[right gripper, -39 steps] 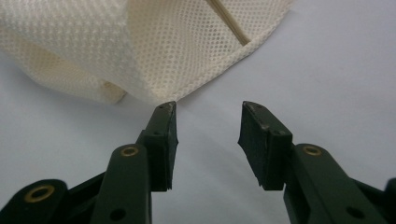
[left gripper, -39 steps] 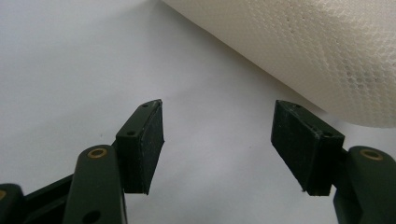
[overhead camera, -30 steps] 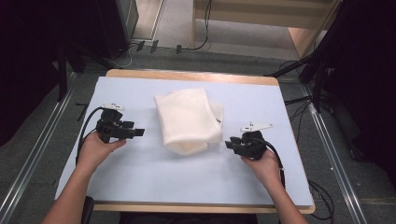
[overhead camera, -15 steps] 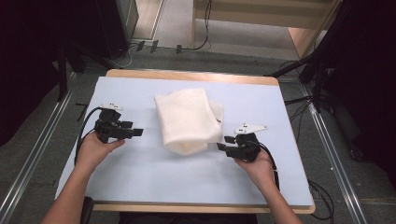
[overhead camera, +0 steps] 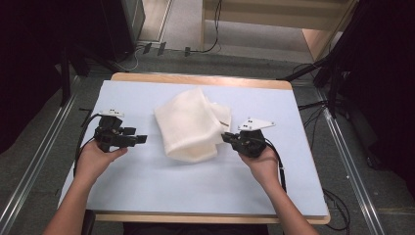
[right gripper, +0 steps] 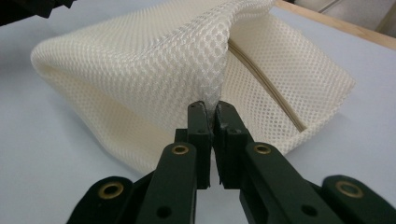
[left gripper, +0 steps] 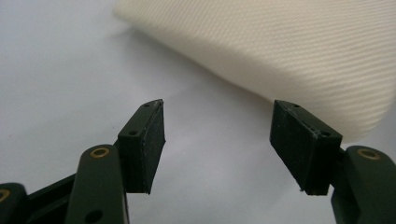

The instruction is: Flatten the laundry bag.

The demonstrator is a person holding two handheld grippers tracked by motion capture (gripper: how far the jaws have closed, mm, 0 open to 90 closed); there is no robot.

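Observation:
A cream mesh laundry bag (overhead camera: 191, 125) with a zip lies folded in the middle of the pale blue table (overhead camera: 147, 181). My right gripper (overhead camera: 226, 137) is at the bag's right edge, its jaws having just closed, and it is shut on a pinch of the bag's mesh (right gripper: 211, 93), lifting that layer. The bag's zip (right gripper: 266, 84) runs along the lower layer. My left gripper (overhead camera: 143, 139) rests to the left of the bag, open, with only bare table between its pads (left gripper: 148, 144). The bag's near edge (left gripper: 289, 56) lies just beyond them.
The table's wooden rim (overhead camera: 195, 78) runs along the far side. Cables (overhead camera: 298, 78) and dark stands lie on the floor around the table. Bare blue surface stretches in front of the bag, towards me.
My right gripper has moved left to the bag's right edge, closed on the mesh and risen a little. The left gripper has stayed put.

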